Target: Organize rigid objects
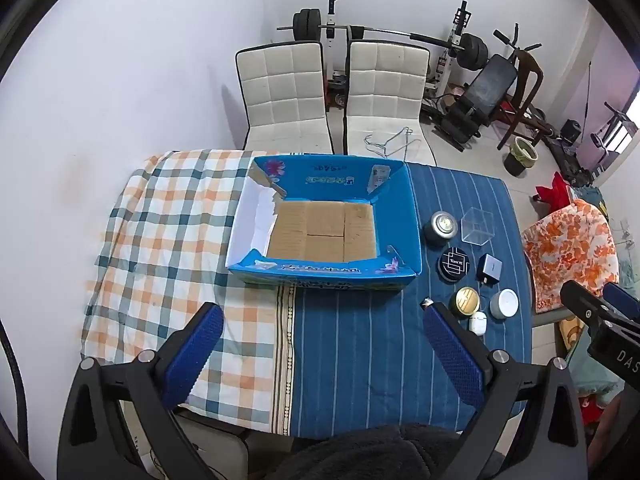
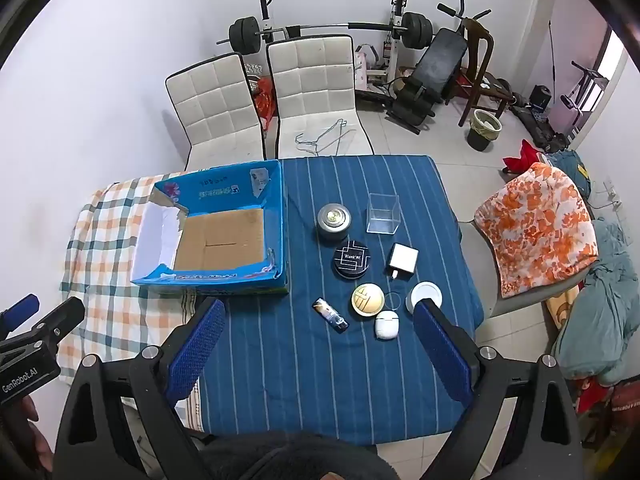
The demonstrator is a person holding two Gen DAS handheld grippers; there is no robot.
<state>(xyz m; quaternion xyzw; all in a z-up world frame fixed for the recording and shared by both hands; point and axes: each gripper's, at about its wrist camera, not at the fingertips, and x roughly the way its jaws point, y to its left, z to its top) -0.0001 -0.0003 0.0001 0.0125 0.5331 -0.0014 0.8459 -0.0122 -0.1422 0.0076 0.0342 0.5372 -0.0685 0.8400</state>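
Observation:
An open blue cardboard box (image 1: 396, 216) (image 2: 276, 224) stands empty on the table. To its right on the blue striped cloth lie small items: a grey round tin (image 2: 334, 221), a clear plastic cube (image 2: 383, 213), a black round case (image 2: 351, 259), a white charger (image 2: 403, 260), a gold-lidded jar (image 2: 367, 299), a white-lidded jar (image 2: 424, 293), a white earbud case (image 2: 386, 324) and a small dark lighter (image 2: 330, 314). My left gripper (image 1: 320, 354) is open and empty, above the table's near edge. My right gripper (image 2: 318, 354) is open and empty, just short of the items.
A checked cloth (image 1: 160, 232) covers the table's left half. Two white chairs (image 1: 332, 92) stand behind the table, with a weight bench (image 2: 432, 68) further back. A chair draped in orange floral cloth (image 2: 536, 228) stands to the right.

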